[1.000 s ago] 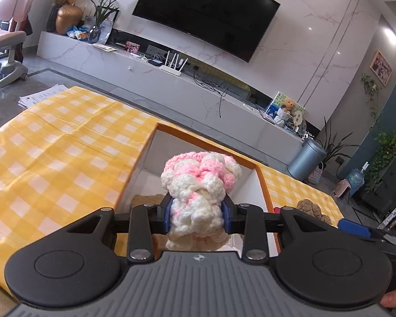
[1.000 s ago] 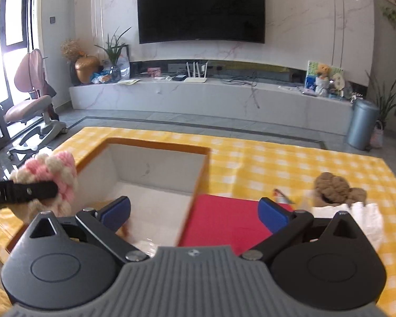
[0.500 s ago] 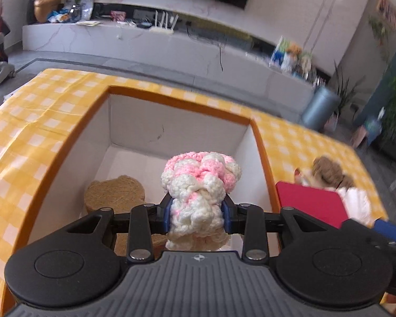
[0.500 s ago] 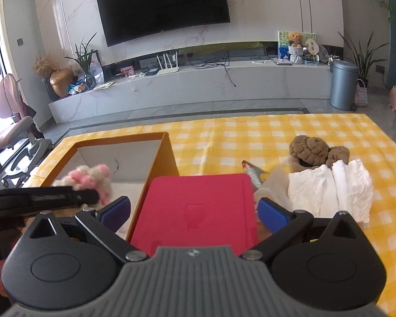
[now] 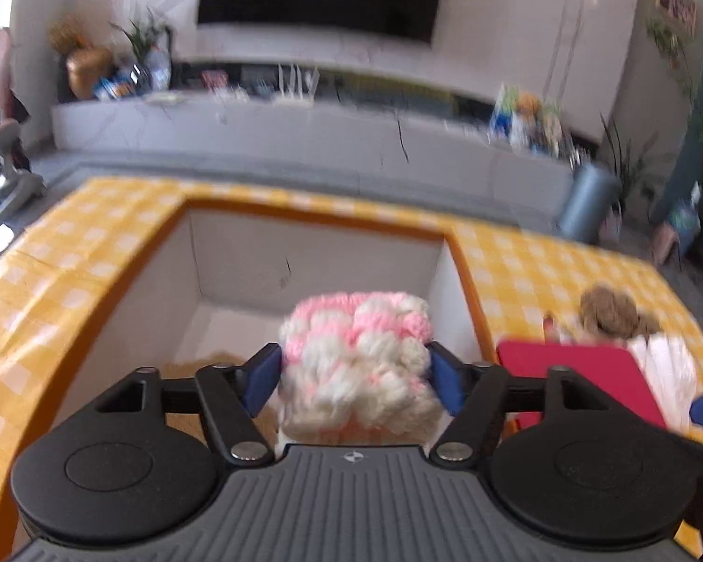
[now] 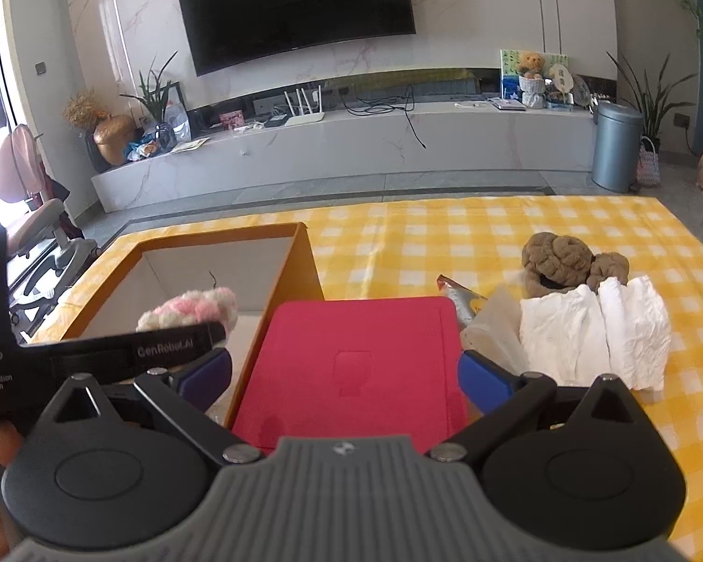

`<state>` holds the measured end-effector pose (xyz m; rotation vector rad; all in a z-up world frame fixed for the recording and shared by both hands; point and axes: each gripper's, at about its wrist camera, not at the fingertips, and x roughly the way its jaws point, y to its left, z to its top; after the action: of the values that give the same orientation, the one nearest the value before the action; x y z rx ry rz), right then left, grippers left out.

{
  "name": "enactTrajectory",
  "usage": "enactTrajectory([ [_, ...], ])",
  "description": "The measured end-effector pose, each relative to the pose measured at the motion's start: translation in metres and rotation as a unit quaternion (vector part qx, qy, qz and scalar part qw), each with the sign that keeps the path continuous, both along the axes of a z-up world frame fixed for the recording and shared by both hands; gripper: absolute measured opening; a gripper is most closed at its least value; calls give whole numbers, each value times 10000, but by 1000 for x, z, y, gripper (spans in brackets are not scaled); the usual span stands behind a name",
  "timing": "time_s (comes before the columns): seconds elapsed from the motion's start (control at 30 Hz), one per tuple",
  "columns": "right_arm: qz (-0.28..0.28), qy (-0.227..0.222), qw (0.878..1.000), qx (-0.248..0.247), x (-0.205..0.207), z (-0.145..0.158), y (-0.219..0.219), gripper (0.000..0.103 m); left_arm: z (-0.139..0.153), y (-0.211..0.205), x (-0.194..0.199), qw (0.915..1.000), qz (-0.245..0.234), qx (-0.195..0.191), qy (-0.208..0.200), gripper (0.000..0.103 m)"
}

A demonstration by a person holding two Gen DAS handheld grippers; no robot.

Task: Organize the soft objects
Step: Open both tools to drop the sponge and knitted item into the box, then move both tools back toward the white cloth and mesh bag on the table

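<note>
Two grippers in play. The left gripper (image 5: 354, 374) has just been spreading its fingers, with the pink-and-white yarn ball (image 5: 358, 360) between them over the orange box (image 5: 464, 257), pads barely or not touching. I'd pull straight back so nothing snags. The right gripper (image 6: 344, 372) hangs with fingers spread, empty, over the red pad (image 6: 356, 360); brown plush (image 6: 572, 262) and white cloth (image 6: 595, 332) wait right on the tabletop (image 6: 445, 234).

Red pad (image 6: 356, 365) as landmark: right gripper (image 6: 344, 374) spread wide just above its near end, holding nothing; orange-rimmed box (image 6: 300, 271) touching its left edge, pink-and-white yarn bundle (image 6: 190, 306) over that box beside the left gripper's black finger (image 6: 164, 351); white tissues (image 6: 595, 332) and brown knit piece (image 6: 567, 260) to its right.
</note>
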<state>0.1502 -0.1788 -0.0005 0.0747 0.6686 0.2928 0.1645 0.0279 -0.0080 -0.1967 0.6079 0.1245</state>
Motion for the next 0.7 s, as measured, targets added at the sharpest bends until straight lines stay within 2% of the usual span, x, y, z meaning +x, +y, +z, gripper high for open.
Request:
enactTrajectory([
  [0.07, -35, -77, 10000, -27, -2, 3, -1, 101, 10, 0, -8, 9995, 149, 25, -280, 93],
  [0.2, -140, -128, 9998, -21, -4, 7, -6, 101, 23, 1, -14, 9994, -133, -39, -315, 93],
  [0.3, -220, -85, 9997, 21, -3, 9, -11, 100, 28, 3, -18, 9990, 21, -170, -402, 93],
  [0.6, -299, -298, 9991, 41, -10, 28, -25, 101, 44, 0, -29, 9982, 73, 14, -588, 93],
  [0.7, -331, -407, 9986, 81, -15, 37, -32, 100, 51, -4, -35, 9978, -78, 111, -654, 93],
])
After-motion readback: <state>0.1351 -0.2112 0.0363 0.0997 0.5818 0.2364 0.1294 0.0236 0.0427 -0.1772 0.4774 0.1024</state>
